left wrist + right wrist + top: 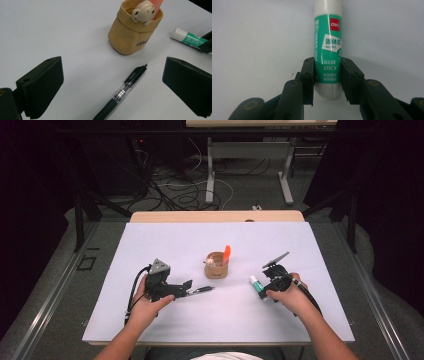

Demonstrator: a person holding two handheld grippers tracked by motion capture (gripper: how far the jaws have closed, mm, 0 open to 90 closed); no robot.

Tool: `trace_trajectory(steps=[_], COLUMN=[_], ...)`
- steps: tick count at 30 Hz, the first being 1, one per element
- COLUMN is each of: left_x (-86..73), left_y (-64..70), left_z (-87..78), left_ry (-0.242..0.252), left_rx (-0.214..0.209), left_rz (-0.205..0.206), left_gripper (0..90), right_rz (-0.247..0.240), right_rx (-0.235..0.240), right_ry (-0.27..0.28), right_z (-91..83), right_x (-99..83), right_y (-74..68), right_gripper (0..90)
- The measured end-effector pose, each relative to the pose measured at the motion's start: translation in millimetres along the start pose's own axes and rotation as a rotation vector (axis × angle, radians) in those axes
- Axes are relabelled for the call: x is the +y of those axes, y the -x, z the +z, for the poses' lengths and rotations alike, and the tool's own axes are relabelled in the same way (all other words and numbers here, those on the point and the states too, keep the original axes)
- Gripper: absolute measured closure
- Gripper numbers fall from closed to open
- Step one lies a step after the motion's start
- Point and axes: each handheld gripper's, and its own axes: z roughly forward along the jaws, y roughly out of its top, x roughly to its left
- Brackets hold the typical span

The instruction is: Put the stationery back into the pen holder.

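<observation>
White bench (165, 320) carries a tan holder (216, 266) at its middle. Left gripper (189, 287) gapes over a black pen (122, 92); centre it, then close. Right gripper (327, 82) clamps the glue stick (327, 50) low; lift straight, tilting upright toward the holder.

1. Glue stick (327, 47): white tube with green label reading "GLUE STICK", lying flat on the white table (165, 240), lower end pinched between the jaws of the right gripper (265, 291), white end pointing away.
2. Black pen (122, 92): clear barrel, dark grip and clip, lying flat on the table between the wide-spread jaws of the left gripper (189, 285), touching neither, tip aimed toward the tan holder (132, 32).
3. Tan holder: upright, soft-sided, bear figure at the rim, orange item inside, standing between pen and glue stick.
</observation>
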Motion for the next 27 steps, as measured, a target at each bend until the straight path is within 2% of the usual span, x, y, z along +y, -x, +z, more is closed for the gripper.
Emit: trace_trajectory(steps=[3,4,5,6,7,8,10,11,12,14,15,16,17,18,19,27], left_x=[0.1,0.1,0.3,0.4,0.4,0.5,0.5,0.5,0.5,0.6,0.6,0.5,0.7,0.8,0.8,1.3], left_y=[0.0,-0.1,-0.9,-0.9,-0.9,-0.9,-1.1,-0.6,-0.6,-0.5,-0.6,-0.2,-0.7,-0.7,-0.6,-2.6], left_z=[-0.1,-0.3,-0.9,-1.0,-1.0,-1.1,-1.1,-0.8,-0.7,-0.7,-0.7,-0.6,-0.9,-0.9,-0.9,-2.1], left_ry=[-0.001,-0.001,-0.009,-0.009,-0.008,-0.009,-0.008,-0.002,0.0,0.004,0.004,0.006,0.005,0.005,0.006,0.009], left_rx=[0.001,0.0,0.001,0.001,0.001,0.0,0.002,0.001,0.002,0.001,0.001,-0.002,0.001,-0.001,-0.002,-0.017], left_rz=[0.0,0.0,0.011,0.011,0.01,0.01,0.013,0.005,0.004,0.0,0.0,-0.008,0.0,-0.002,-0.003,-0.018], left_gripper=[3.5,3.5,3.5,3.5,3.5,3.5,3.5,3.5,3.5,3.5,3.5,3.5,3.5,3.5,3.5,3.5], right_rz=[0.007,0.015,0.012,0.022,-0.004,-0.024,0.014,0.014,-0.009,0.001,-0.015,-0.02,-0.017,-0.01,-0.033,-0.076], right_rx=[0.005,0.037,0.045,0.035,0.0,-0.001,0.039,0.045,0.038,0.084,0.079,0.05,0.071,0.068,0.074,0.08], right_ry=[0.006,0.101,0.112,0.085,-0.011,-0.015,0.091,0.102,0.083,0.207,0.196,0.106,0.183,0.193,0.209,0.318], right_z=[-2.4,2.3,1.2,-2.0,-10.1,-12.1,-8.8,-10.0,-13.5,-9.3,-12.2,-20.3,-16.9,-18.4,-19.7,-29.6], right_x=[0.2,-2.2,-2.4,-1.3,1.6,2.5,0.3,0.7,1.7,0.2,0.6,2.8,1.9,1.9,1.7,1.4], right_y=[0.2,1.4,1.9,1.1,1.5,2.5,0.6,-0.1,0.2,-1.5,-1.8,-3.6,-4.7,-6.5,-6.1,-12.9], right_gripper=[65.7,65.7,65.7,65.7,65.7,65.7,65.7,65.7,65.7,65.7,65.7,65.7,65.7,65.7,65.7,65.7])
